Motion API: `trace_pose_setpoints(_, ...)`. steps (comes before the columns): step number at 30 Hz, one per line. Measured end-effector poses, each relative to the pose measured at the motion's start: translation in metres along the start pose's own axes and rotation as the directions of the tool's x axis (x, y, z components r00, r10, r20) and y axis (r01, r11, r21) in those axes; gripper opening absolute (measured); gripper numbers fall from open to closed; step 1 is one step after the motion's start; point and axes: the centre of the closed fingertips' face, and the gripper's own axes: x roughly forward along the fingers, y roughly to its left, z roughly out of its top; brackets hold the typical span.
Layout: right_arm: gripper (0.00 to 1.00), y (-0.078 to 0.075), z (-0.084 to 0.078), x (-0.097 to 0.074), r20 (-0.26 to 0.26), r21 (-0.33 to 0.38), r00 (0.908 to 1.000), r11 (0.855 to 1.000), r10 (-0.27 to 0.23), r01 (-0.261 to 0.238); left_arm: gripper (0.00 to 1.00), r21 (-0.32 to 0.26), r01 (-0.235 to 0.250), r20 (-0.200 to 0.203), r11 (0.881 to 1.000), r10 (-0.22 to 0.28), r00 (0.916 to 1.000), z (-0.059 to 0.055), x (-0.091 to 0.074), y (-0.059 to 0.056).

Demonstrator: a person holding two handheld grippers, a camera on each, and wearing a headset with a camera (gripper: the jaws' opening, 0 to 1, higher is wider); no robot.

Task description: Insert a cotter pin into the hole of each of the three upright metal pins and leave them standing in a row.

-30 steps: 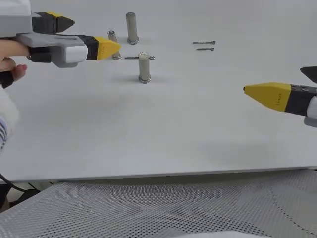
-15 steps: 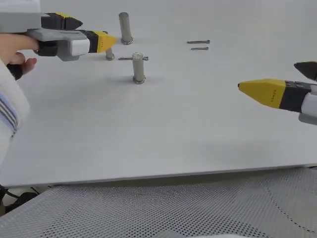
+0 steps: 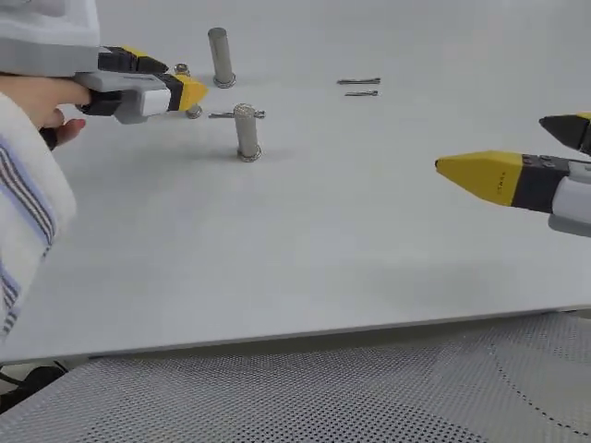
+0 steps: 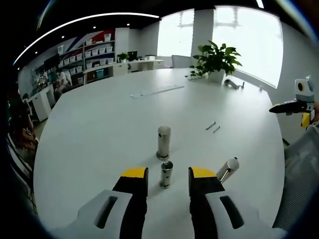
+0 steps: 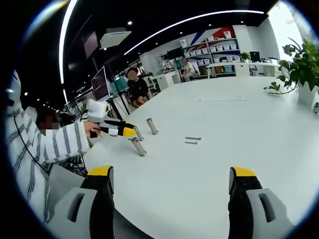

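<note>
Three upright metal pins stand at the far left of the white table. The tall pin (image 3: 220, 55) (image 4: 163, 142) is at the back. In front of it, the nearer pin (image 3: 246, 131) (image 4: 228, 170) carries a cotter pin (image 3: 235, 114) through its top. The short pin (image 3: 183, 70) (image 4: 166, 174) stands between the jaws of my left gripper (image 3: 185, 78) (image 4: 168, 172), which is open and not touching it. Two loose cotter pins (image 3: 358, 81) (image 3: 361, 93) (image 4: 213, 127) lie further right. Over the right side of the table, my right gripper (image 3: 491, 144) (image 5: 172, 172) is open and holds nothing.
The table's front edge (image 3: 295, 332) runs across the bottom, with a perforated mesh surface (image 3: 369, 397) below it. A striped sleeve (image 3: 23, 212) is at the left. A potted plant (image 4: 215, 62) stands at the table's far end. People (image 5: 137, 84) sit at the desks beyond.
In the head view the left gripper's two jaws stand closer together, and its tip reaches further past the short pin. The right gripper has hardly moved.
</note>
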Motion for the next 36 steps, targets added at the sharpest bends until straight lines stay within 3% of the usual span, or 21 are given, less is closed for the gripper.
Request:
trace_pose_setpoints(9,0.95,-0.001,-0.001,0.0,0.0,0.007,1.0,1.0,-0.005,0.005,0.21,0.005,0.013,-0.013,1.0,-0.013,0.9998,-0.005,0.01,0.001)
trace_pose_setpoints(13,0.94,-0.002,-0.001,0.0,0.001,0.009,0.9999,1.0,-0.01,0.01,0.13,0.008,0.01,-0.02,1.0,-0.01,0.9998,-0.01,0.015,0.0)
trace_pose_setpoints(18,0.94,-0.004,-0.003,-0.001,-0.001,0.012,0.9999,1.0,-0.015,0.015,0.12,-0.001,-0.003,-0.024,1.0,0.003,0.9997,-0.017,0.021,0.004)
trace_pose_setpoints(23,0.94,-0.004,-0.004,-0.002,-0.004,0.013,0.9999,1.0,-0.016,0.016,0.06,-0.009,-0.011,-0.015,1.0,0.011,0.9998,-0.017,0.02,0.007)
trace_pose_setpoints(32,0.94,-0.005,-0.005,-0.002,-0.006,0.017,0.9998,1.0,-0.019,0.019,0.05,0.014,0.003,0.0,1.0,-0.003,1.0,-0.011,0.017,0.003)
trace_pose_setpoints(36,0.94,-0.006,-0.005,-0.003,-0.002,0.018,0.9998,1.0,-0.021,0.021,0.05,-0.002,0.003,0.003,1.0,-0.003,1.0,-0.01,0.014,0.002)
